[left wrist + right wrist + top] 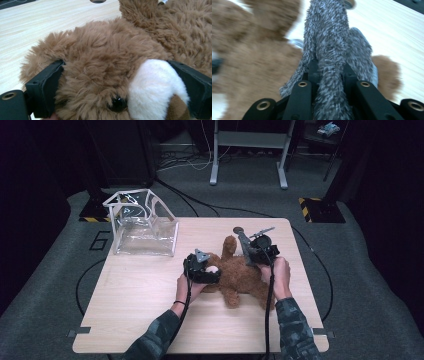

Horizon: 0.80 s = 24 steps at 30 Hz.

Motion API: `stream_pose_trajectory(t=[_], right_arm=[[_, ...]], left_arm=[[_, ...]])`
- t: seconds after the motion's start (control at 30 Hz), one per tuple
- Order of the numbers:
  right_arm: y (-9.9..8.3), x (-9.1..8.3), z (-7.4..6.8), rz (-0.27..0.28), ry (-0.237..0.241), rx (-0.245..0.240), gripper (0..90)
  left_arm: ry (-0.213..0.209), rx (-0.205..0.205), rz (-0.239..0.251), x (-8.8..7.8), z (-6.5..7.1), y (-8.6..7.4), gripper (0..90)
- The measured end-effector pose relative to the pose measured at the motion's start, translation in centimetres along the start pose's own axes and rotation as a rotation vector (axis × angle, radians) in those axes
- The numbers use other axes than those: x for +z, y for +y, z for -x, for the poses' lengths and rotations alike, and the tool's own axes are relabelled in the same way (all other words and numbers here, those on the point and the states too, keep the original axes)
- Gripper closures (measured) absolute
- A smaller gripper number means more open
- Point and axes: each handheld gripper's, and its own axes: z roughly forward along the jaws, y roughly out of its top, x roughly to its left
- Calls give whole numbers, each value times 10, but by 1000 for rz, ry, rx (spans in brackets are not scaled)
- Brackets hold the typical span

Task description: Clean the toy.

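**Teddy bear gripped at head, grey strip clamped**

A brown teddy bear (239, 272) is laid on the wooden table (140, 295), right of the middle. Its head is clasped by the left gripper (207, 272): in the left gripper view the 2 black jaws are pressed into the fur on either side of the head (100, 72), one against the brown ear side, the other against the white muzzle (157, 87), with a black eye (117, 103) seen between them.

A grey furry strip (329, 57) is pinched by the right gripper (250, 254), whose jaws are closed narrowly on it; the strip is seen running up from between them across the bear's body. The right gripper is held over the bear's upper side, near a raised paw (230, 245). The bear's body lies between the 2 grippers, so each is partly hidden from the other.

A clear plastic bag (145, 237) with a white frame is stood at the table's far left corner, well apart from the bear. Bare tabletop lies between the bag and the left gripper. A small round hole (97, 1) in the tabletop is seen beyond the bear's head.
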Motion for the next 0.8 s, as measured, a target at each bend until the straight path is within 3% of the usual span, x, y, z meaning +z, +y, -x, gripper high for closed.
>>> stream_pose_trajectory(t=[0.3, 0.43, 0.5, 0.63, 0.7, 0.8], right_arm=[[-24, 6, 38, -63, -115, 77, 763], [-29, 1, 46, -74, -161, 86, 762], [-34, -10, 53, -42, -170, 113, 762], [-37, -24, 53, 7, -135, 127, 762], [-36, -38, 44, 67, -83, 117, 760], [-31, -47, 26, 102, -36, 89, 759]], left_arm=[[-4, 0, -4, 0, -1, 1, 68], [-4, -2, -5, 0, -1, 1, 68], [-5, -3, -6, 0, -1, 1, 68], [-5, -3, -8, 0, -1, 0, 67], [-4, -4, -8, 0, -1, 0, 68], [-5, -12, -6, 0, -1, 0, 68]])
